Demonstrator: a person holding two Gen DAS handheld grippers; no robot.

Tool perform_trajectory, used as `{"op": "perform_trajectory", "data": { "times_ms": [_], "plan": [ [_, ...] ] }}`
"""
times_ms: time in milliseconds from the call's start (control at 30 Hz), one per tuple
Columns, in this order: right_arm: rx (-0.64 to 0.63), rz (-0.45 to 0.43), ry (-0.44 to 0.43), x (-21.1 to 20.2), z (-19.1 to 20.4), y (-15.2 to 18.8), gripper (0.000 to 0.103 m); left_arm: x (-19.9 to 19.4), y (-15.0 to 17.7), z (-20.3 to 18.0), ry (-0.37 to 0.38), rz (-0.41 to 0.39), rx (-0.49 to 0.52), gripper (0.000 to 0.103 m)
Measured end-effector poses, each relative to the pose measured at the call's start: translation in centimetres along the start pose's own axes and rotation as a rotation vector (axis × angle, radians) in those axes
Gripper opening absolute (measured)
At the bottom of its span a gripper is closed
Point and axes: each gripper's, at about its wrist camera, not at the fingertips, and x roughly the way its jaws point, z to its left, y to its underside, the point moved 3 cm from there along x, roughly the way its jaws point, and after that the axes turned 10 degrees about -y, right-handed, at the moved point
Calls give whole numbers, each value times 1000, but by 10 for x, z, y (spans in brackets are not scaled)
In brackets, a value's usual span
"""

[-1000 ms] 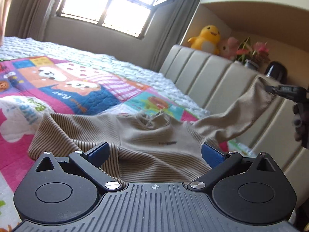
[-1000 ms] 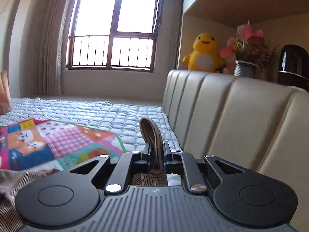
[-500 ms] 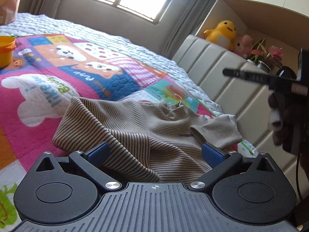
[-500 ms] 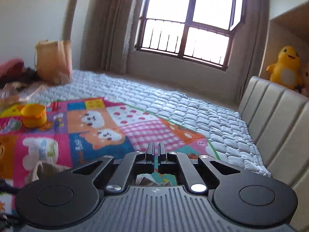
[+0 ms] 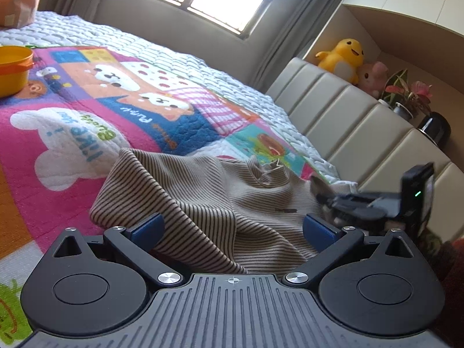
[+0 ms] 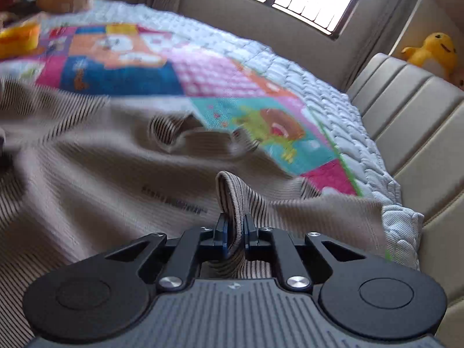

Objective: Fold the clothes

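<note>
A beige striped long-sleeved top lies rumpled on the colourful play mat on the bed. My left gripper is open, its blue pads either side of a raised fold of the top, low over it. My right gripper is shut on the sleeve cuff and holds it just above the top's chest. The right gripper also shows in the left wrist view, blurred, at the top's right side. The neck opening faces the headboard side.
A padded beige headboard runs along the right. On the shelf behind it stand a yellow plush duck, a pink plush, a potted plant and a black jar. An orange cup stands on the mat at far left.
My right gripper has carried the sleeve from high up near the headboard down and inward over the top's chest. The left gripper stayed open over the top, shifting a little.
</note>
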Motion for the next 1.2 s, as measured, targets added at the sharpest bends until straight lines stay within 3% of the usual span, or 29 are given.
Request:
{"op": "perform_trajectory", "data": {
  "times_ms": [133,267,500,700,867,1067,1200],
  "plan": [
    [76,-230,-53,-65,-11,-69,9,-1,-2,5,-6,-4,-17,103],
    [70,-308,-150,-86,4,-107,9,-5,-7,13,-19,-20,-36,103],
    [60,-210,-237,-34,48,-97,9,-16,-24,46,-63,-58,-129,103],
    [25,-175,-280,-19,80,-84,20,-15,-29,58,-85,-45,-157,103],
    [-119,-134,-392,-34,119,-55,42,-9,-24,49,-77,-18,-120,103],
    [-368,-60,-469,-40,181,-1,46,-6,-21,47,-83,-11,-112,103],
    [-373,-32,-466,-23,196,10,49,-6,-21,49,-84,-11,-119,103]
  ]
}}
